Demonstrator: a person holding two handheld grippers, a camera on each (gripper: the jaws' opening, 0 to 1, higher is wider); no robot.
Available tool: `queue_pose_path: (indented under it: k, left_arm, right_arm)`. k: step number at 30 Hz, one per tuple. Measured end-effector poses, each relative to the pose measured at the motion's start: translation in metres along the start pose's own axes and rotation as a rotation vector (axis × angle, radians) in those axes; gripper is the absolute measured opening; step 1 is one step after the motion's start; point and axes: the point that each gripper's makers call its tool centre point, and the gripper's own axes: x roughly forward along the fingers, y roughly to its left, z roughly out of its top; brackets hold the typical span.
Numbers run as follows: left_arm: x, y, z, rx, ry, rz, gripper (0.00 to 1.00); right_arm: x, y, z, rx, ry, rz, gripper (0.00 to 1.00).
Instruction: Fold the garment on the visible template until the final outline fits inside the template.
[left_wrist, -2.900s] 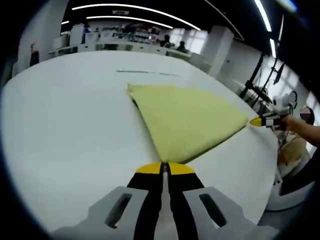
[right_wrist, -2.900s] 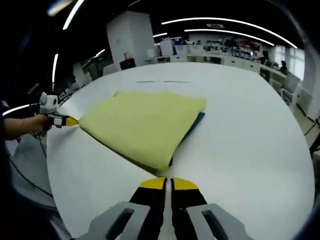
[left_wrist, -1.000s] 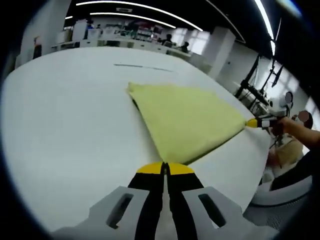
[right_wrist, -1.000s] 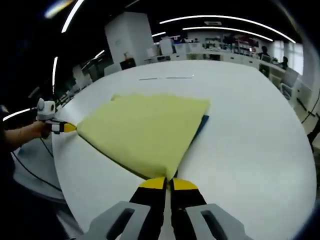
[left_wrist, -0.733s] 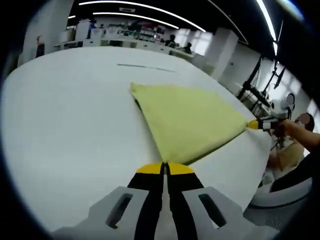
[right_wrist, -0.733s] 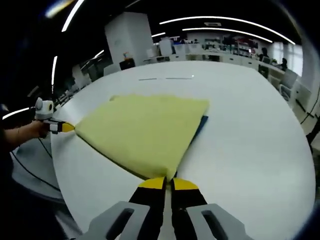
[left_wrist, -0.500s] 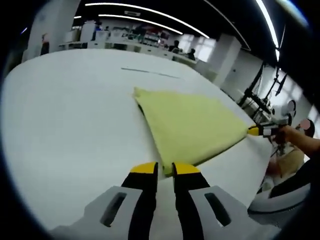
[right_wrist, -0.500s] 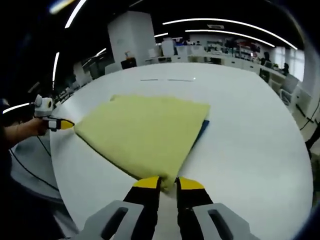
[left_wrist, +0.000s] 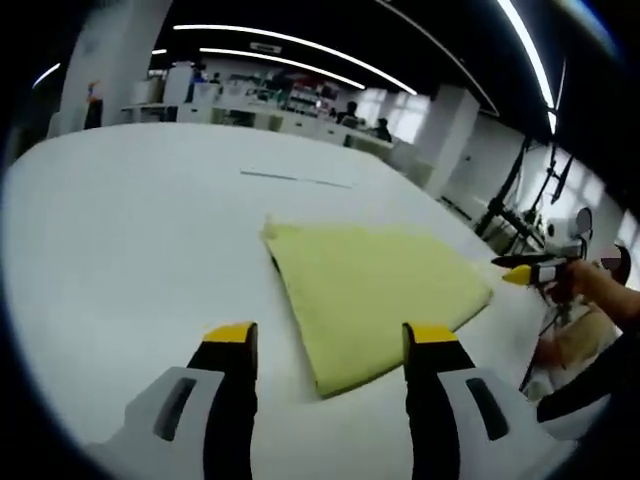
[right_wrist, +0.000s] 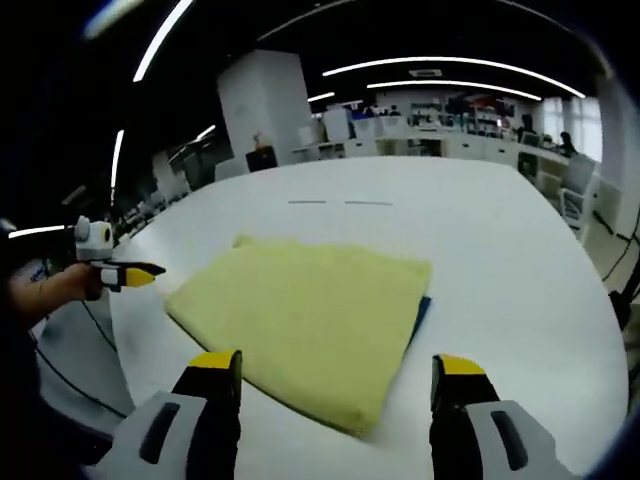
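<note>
Garment (left_wrist: 375, 295): lay folded flat on surface (left_wrist: 130, 230).
Template (right_wrist: 421, 312): blue edge peeked out at 3 o'clock.
Left hand-held gripper (left_wrist: 330, 340): spread wide, empty.
Right hand-held gripper (right_wrist: 340, 372): spread wide, empty.
Progress: looked nearly finished.

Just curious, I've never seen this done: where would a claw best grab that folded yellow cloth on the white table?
Probably the near corner of the folded yellow cloth, approached low along the white table: there the layers taper to a thin point between the open left claw.

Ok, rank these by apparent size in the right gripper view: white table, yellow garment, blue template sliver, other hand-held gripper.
1. White table
2. Yellow garment
3. Left hand-held gripper, though farther away
4. Blue template, mostly covered
</note>
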Motion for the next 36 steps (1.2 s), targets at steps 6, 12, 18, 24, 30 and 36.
queue_pose_path:
  k: [6, 12, 18, 24, 30, 36]
  left_arm:
    - [-0.011, -0.008, 0.016, 0.006, -0.034, -0.002, 0.75]
    - [-0.027, -0.011, 0.022, 0.014, -0.042, 0.014, 0.93]
    - [-0.042, -0.019, 0.024, 0.059, -0.044, 0.026, 0.99]
    - [-0.052, -0.023, 0.028, 0.103, -0.062, 0.038, 0.99]
    - [-0.056, -0.026, 0.023, 0.139, -0.048, 0.039, 0.99]
    - [-0.061, -0.028, 0.019, 0.134, -0.051, 0.033, 0.99]
  right_arm:
    - [-0.014, 0.015, 0.022, -0.012, -0.052, 0.032, 0.9]
    - [-0.029, 0.025, 0.025, 0.009, -0.069, 0.043, 0.99]
    - [-0.044, 0.024, 0.024, -0.002, -0.092, 0.016, 0.99]
    - [-0.058, 0.027, 0.025, -0.021, -0.12, 0.015, 0.99]
    - [-0.063, 0.029, 0.022, -0.04, -0.12, 0.007, 0.99]
    - [-0.066, 0.03, 0.021, -0.041, -0.132, 0.002, 0.99]
